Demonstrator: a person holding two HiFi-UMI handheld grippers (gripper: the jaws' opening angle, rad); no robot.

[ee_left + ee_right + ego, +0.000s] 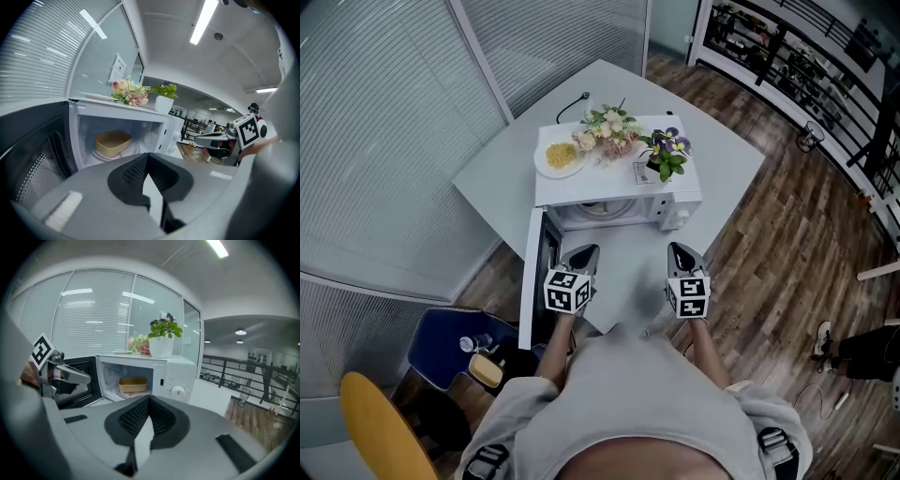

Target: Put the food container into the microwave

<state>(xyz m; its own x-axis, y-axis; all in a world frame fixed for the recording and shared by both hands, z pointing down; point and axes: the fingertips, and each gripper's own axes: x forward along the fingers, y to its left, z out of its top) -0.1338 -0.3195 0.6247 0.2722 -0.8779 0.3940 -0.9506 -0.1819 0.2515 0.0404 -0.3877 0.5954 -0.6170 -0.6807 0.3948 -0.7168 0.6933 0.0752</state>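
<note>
A tan food container (113, 143) sits on the turntable inside the white microwave (619, 192), and it also shows in the right gripper view (133, 385). The microwave door (534, 272) stands swung open to the left. My left gripper (581, 255) hovers in front of the open cavity, next to the door, shut and with nothing in it (147, 157). To the right, my right gripper (682, 255) is level with the control panel, also shut and empty (149, 399). Both grippers stay short of the cavity.
On the microwave's top stand a flower bunch (607, 127), a potted plant (667, 155) and a plate of yellow food (561, 157). The white table (731, 159) ends just right of the microwave. A blue chair (450, 347) is at my lower left.
</note>
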